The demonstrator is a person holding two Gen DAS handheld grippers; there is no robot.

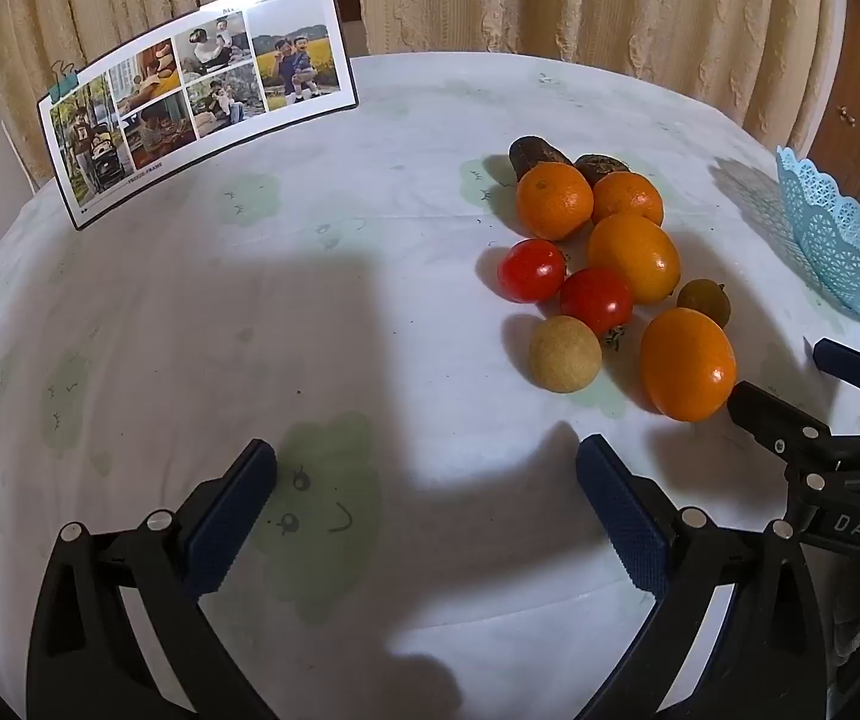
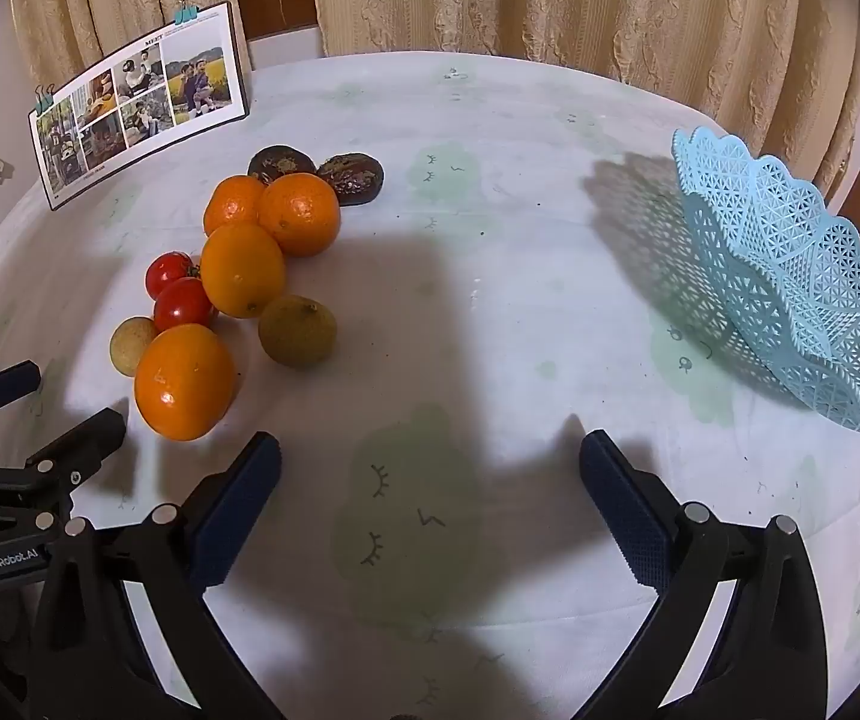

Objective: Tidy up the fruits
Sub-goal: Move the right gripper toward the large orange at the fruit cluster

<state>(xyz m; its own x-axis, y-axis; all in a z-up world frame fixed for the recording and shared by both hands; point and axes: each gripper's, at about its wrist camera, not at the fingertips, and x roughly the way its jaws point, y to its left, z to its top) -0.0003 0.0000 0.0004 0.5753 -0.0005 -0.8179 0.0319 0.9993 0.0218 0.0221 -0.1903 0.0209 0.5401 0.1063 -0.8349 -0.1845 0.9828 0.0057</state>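
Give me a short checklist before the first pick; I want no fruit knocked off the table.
1. Left gripper open and empty: ok.
2. Right gripper open and empty: ok.
3. Blue basket empty and ready: cannot tell, it sits tilted and its inside is hidden.
4. Nearest orange free to grasp: not ok, it touches the tomato and the small tan fruit.
5. Tablecloth between the fruit pile and the basket bare: ok.
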